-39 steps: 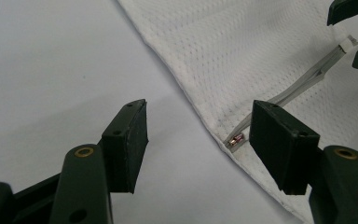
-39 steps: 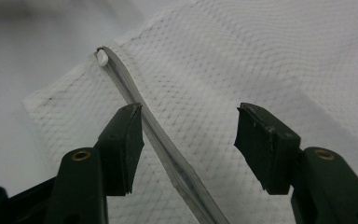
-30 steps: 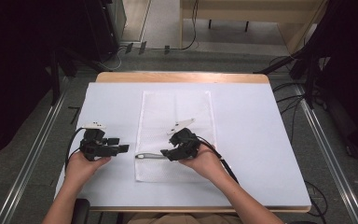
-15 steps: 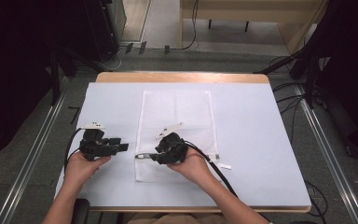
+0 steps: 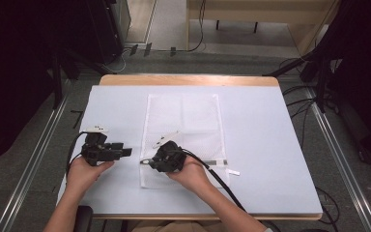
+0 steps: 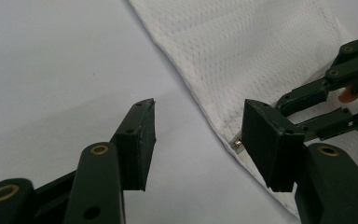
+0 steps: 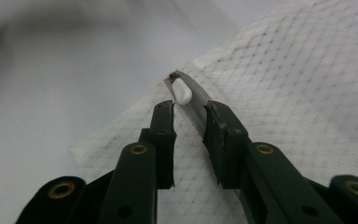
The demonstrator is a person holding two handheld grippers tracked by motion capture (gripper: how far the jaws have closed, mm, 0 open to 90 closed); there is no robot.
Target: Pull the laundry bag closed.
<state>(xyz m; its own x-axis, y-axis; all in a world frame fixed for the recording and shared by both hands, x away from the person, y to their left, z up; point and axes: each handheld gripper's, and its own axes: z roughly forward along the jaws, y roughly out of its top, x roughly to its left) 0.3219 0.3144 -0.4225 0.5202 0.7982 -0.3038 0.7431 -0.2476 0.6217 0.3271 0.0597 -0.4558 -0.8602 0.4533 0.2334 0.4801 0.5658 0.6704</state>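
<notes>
Left gripper (image 5: 125, 152) hovers just left of the white mesh bag (image 5: 183, 130), its jaws spread wide and gripping nothing; in the left gripper view (image 6: 198, 140) they frame bare table cover and the bag's near-left hem. That bag, the landmark for everything else, lies flat in the middle of the white table cover (image 5: 270, 145), long side running away from the person. Across its near end runs a zipper (image 5: 207, 163), and the zipper pull (image 7: 182, 91), a small white tab, sits at the bag's left edge. Right gripper (image 5: 147, 163) rests over the bag's near-left corner, jaws parted a little and astride the zipper track just behind the pull (image 7: 189, 114); they have not closed on anything.

Judging by its look, the bag is light, limp and loosely woven, likely to bunch or drag if tugged. The pull seems the firm place to pinch, while the other gripper pins the hem beside it.
</notes>
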